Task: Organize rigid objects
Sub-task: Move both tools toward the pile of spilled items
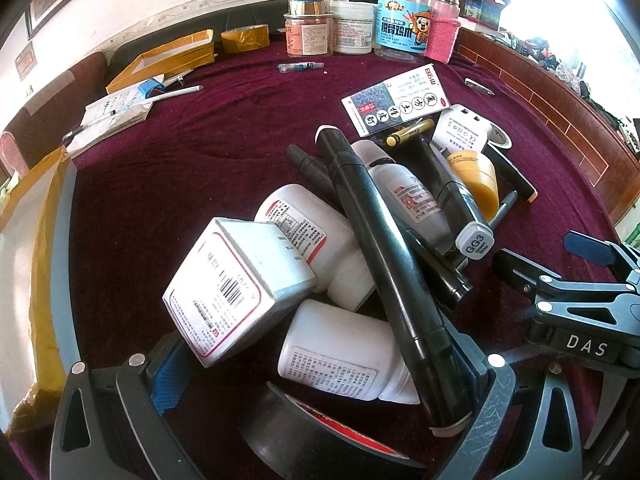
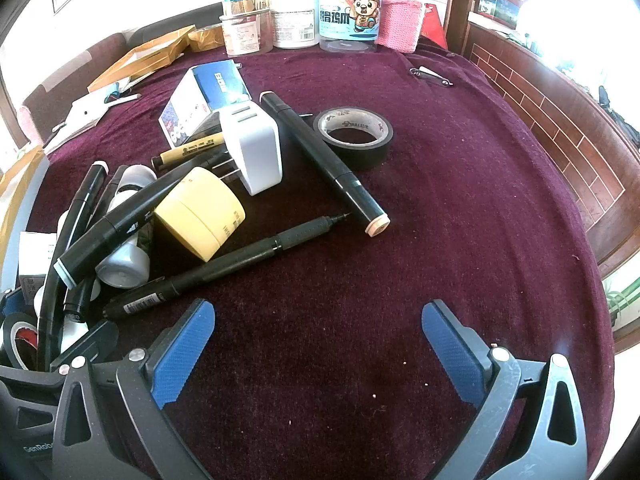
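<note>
A cluttered maroon cloth (image 2: 460,200) covers the tabletop; nearest the lens, the right gripper (image 2: 318,344) hangs over bare cloth with its blue-padded jaws spread wide and nothing between them; the left gripper (image 1: 320,372) is likewise spread, its pads flanking a heap but not pressing on any one item, so it appears to grasp nothing. Between and just beyond those pads lie a roll of black tape with a red core (image 1: 320,436), a white bottle on its side (image 1: 340,360), a white carton with a barcode (image 1: 224,288) and a long black marker (image 1: 384,264) slanted across the lot; further in, a second white bottle (image 1: 320,236), a marker capped GG3 (image 1: 460,204) and a yellow tape roll (image 2: 200,212) overlap. From the right wrist view, a black pen (image 2: 224,264) lies just beside the yellow roll; beyond it stand a white plug adapter (image 2: 256,152), a peach-tipped marker (image 2: 324,160) and a black tape roll (image 2: 354,136), touching or nearly so; a blue and white box (image 2: 204,100) lies behind. At the far edge, jars and tubs (image 2: 288,20) stand in a row. By the look of it, sorting has barely started: the rigid objects remain one tangled pile at centre-left, no group is set apart, and nearly everything is left to do.
</note>
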`<state>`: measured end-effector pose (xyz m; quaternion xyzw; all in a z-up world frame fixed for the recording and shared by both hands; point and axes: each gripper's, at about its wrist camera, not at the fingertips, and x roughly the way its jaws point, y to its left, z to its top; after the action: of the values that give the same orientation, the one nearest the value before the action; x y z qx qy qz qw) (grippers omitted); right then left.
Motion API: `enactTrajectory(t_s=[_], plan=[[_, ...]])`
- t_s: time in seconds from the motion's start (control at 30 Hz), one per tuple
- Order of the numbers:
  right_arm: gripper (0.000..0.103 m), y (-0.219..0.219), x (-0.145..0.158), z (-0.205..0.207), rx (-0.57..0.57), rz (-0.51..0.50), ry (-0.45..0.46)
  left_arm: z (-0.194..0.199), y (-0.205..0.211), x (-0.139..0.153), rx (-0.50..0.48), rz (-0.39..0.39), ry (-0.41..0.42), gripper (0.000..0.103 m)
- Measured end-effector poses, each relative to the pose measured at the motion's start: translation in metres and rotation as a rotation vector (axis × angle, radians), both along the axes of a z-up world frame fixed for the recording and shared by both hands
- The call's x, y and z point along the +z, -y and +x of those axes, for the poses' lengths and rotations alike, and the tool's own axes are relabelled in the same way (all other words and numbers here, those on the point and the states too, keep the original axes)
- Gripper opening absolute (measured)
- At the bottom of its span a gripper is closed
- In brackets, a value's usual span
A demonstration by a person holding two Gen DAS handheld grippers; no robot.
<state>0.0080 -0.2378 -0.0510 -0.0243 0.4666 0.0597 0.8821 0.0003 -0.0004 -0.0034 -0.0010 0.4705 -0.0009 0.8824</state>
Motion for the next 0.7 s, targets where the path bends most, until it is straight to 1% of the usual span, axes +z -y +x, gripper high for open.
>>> enactTrajectory(t_s=[0.7], plan=[[0.103,-0.0028,-0.0005,-0.0007,-0.005,-0.004,0.001,-0.0002,-0.0002,0.0002,0.0,-0.001,0.0,0.102]])
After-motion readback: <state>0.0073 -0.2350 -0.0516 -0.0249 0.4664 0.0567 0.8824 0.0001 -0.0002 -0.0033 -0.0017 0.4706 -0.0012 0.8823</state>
